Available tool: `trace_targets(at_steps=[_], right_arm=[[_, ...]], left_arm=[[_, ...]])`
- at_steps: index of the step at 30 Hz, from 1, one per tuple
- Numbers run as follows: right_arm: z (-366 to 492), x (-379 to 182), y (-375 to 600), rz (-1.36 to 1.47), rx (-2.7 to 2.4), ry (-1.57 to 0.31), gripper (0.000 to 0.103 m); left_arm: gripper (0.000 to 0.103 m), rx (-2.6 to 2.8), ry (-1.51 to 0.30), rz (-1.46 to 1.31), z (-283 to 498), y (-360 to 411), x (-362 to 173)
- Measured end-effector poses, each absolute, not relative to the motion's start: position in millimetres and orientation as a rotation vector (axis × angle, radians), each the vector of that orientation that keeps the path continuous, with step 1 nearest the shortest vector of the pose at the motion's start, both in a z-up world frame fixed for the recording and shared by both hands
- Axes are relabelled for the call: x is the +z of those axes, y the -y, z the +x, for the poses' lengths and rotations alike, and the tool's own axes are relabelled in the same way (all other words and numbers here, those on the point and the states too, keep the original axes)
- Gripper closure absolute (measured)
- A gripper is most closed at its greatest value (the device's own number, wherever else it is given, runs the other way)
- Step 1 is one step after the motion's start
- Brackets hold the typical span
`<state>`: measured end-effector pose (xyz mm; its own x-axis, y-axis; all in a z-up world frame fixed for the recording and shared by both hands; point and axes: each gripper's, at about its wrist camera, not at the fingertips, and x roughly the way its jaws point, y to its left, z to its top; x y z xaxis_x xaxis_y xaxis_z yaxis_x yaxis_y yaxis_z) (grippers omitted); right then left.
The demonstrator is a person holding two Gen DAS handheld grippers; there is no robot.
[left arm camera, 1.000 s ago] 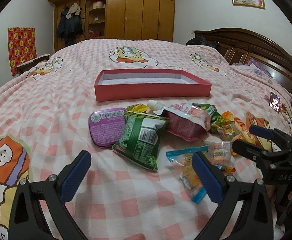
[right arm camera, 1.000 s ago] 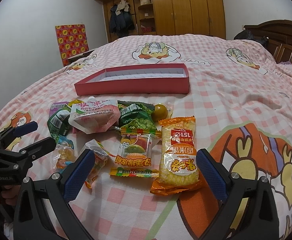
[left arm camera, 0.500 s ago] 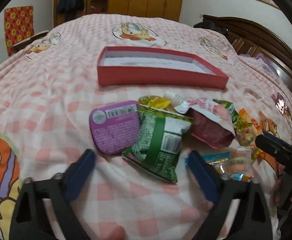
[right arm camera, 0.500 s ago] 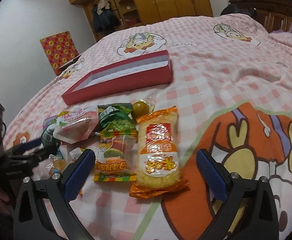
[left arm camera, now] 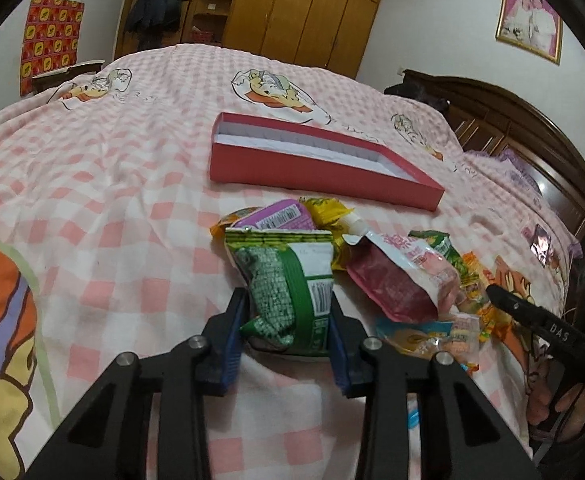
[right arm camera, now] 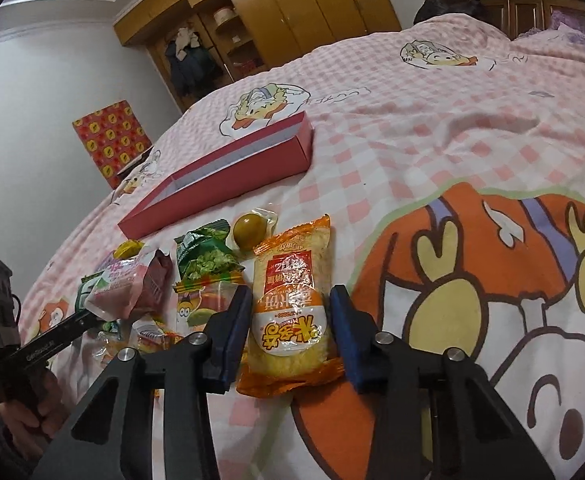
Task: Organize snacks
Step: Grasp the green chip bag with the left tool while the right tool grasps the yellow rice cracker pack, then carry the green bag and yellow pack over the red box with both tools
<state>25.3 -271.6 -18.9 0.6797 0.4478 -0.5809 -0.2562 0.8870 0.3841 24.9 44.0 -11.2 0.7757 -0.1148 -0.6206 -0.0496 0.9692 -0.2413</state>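
Observation:
My left gripper [left arm camera: 287,300] is closing its jaws on a green snack packet [left arm camera: 288,276], which is bunched up between the two blue pads. Behind it lie a purple tin [left arm camera: 276,216], a yellow packet [left arm camera: 326,208] and a pink pouch [left arm camera: 396,280]. My right gripper [right arm camera: 291,296] is closing its jaws on an orange-and-yellow snack packet [right arm camera: 288,276], and both pads touch its sides. A shallow red box [left arm camera: 324,172], empty and white inside, lies farther back on the bed; it also shows as the red box [right arm camera: 220,196] in the right wrist view.
Loose snacks lie left of the orange packet: a green pea packet [right arm camera: 204,256], a round wrapped ball [right arm camera: 250,230], a fruit-print packet [right arm camera: 200,308]. Everything rests on a pink checked bedspread [left arm camera: 112,200]. A dark wooden headboard [left arm camera: 532,128] borders the right side, and a wardrobe [left arm camera: 300,12] stands behind.
Both grippers moved forward over the pile and rolled. Their jaws went from wide open to closed, the left around the green packet, the right around the orange packet.

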Motion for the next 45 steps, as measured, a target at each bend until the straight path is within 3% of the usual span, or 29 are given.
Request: trace_targets(at_steps=[10, 28, 45], right_arm=[[11, -13, 206, -0.160, 0.226, -0.694, 0.064], [15, -8, 243, 0.081, 0.354, -0.699, 0.064], [10, 62, 226, 0.029, 0.467, -0.584, 0.064]], left_arm=[[0.065, -0.001, -0.690, -0.226, 24, -40, -11], [0.065, 0.012, -0.710, -0.203, 15, -38, -8], [0.065, -0.013, -0.632, -0.212, -9, -46, 62]])
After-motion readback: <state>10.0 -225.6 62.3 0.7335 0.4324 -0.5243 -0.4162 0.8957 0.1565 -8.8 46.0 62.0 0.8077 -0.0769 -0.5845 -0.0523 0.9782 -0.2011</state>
